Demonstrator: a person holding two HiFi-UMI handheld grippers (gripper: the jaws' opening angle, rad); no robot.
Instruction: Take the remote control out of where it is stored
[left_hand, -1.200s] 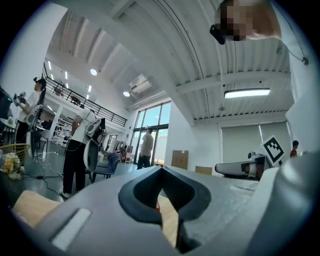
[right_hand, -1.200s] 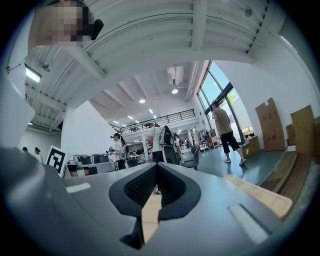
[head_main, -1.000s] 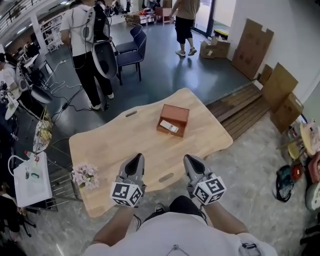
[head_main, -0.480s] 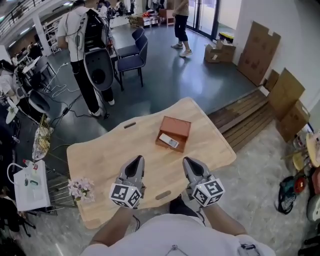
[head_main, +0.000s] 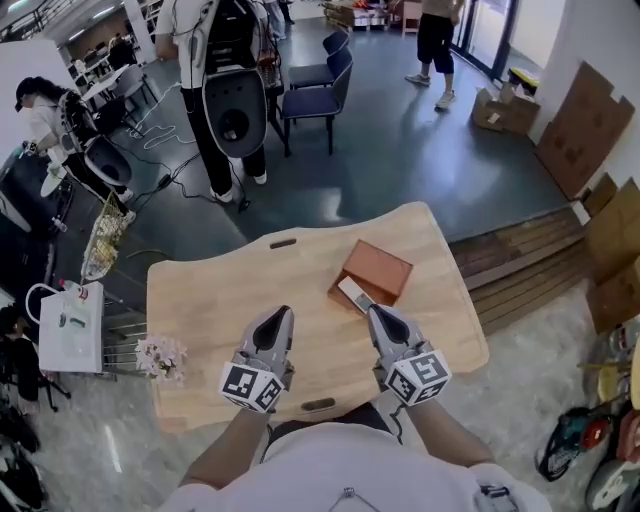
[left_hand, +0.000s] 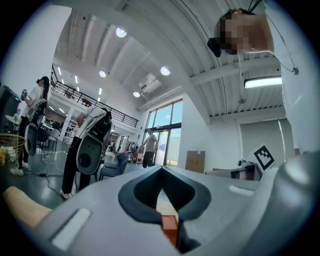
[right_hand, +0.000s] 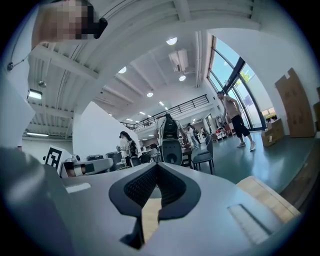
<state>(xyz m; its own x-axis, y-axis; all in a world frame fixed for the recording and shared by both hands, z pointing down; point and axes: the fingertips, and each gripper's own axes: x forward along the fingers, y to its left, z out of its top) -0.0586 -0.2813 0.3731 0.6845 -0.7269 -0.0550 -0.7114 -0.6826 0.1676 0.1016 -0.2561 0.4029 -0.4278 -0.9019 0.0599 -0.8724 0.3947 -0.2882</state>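
A pale remote control (head_main: 352, 294) lies in an open, shallow brown box (head_main: 381, 270) on the wooden table (head_main: 220, 300); the remote is at the box's near left side. My left gripper (head_main: 279, 313) hovers over the table, left of the box, jaws together and empty. My right gripper (head_main: 377, 313) is also shut and empty, its tip just short of the remote. In the left gripper view the box (left_hand: 170, 226) shows as a brown sliver through the slit between the jaws. The right gripper view shows only table wood (right_hand: 148, 216) between the jaws.
A bunch of pale flowers (head_main: 162, 356) lies at the table's near left corner. A white cart (head_main: 70, 326) stands left of the table. A person with a large pack (head_main: 232, 90) and blue chairs (head_main: 322, 82) are beyond it. Wooden pallets (head_main: 525, 255) and cardboard (head_main: 590, 125) lie right.
Both grippers have come closer to the box; the right gripper's tip now nearly reaches the remote. The head view has shifted, so the table sits lower and nearer. Both stay shut.
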